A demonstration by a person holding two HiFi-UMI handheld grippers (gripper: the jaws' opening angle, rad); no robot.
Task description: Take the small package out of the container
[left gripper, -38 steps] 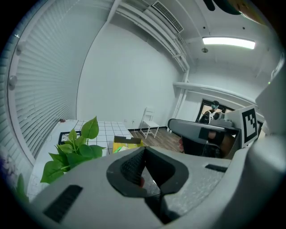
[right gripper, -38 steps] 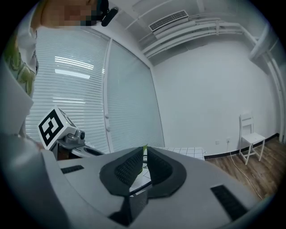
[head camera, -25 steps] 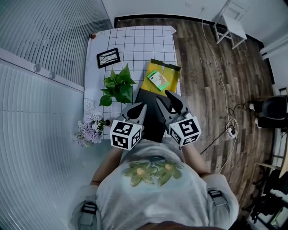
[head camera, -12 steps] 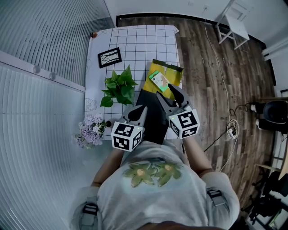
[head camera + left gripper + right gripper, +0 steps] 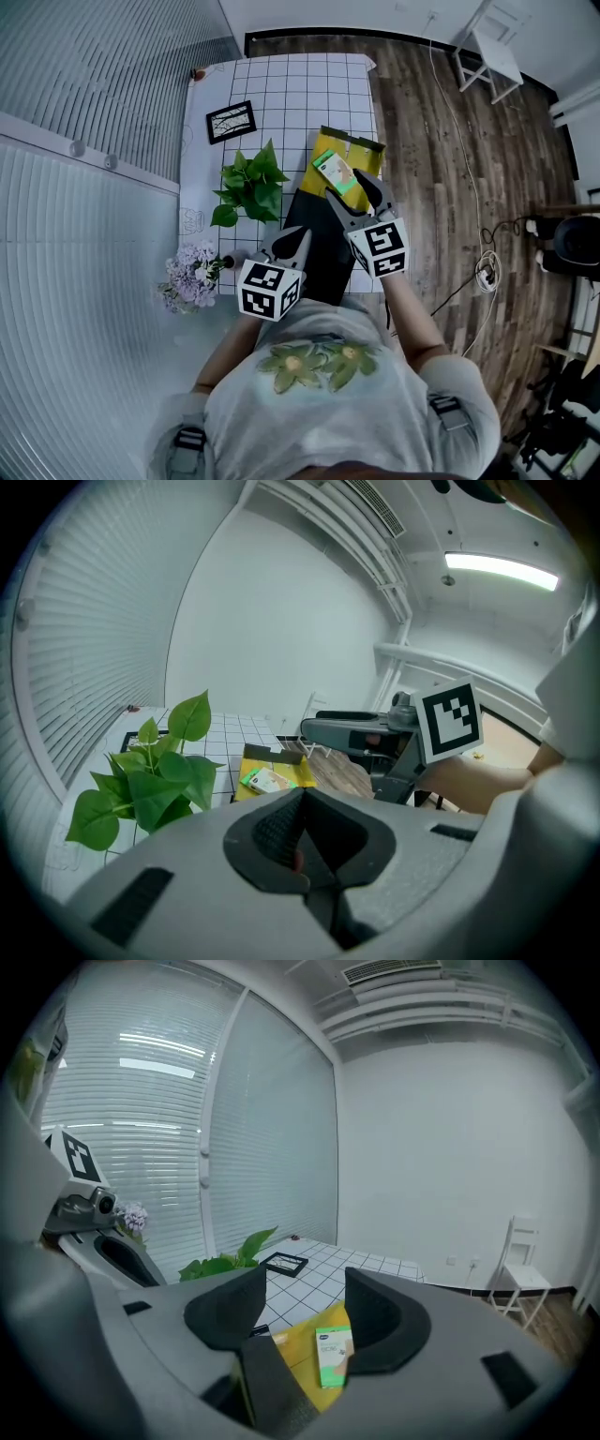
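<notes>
Grid-cloth table (image 5: 281, 84) over wood floor (image 5: 441, 141); the yellow container (image 5: 361, 150) at its right edge holds the small package (image 5: 335, 172), lying flat. Right gripper (image 5: 343, 186): jaws just opened wide, aimed at the package, not yet around it; straddle its narrow sides, then close. Left gripper (image 5: 298, 234): jaws together, empty.

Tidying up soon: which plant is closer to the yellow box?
The green leafy plant; the purple flowers stand much farther from the yellow box, near the person.

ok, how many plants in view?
2. Green leafy plant left of the yellow container; purple flower bunch at the table's near-left corner. None seems hidden.
</notes>
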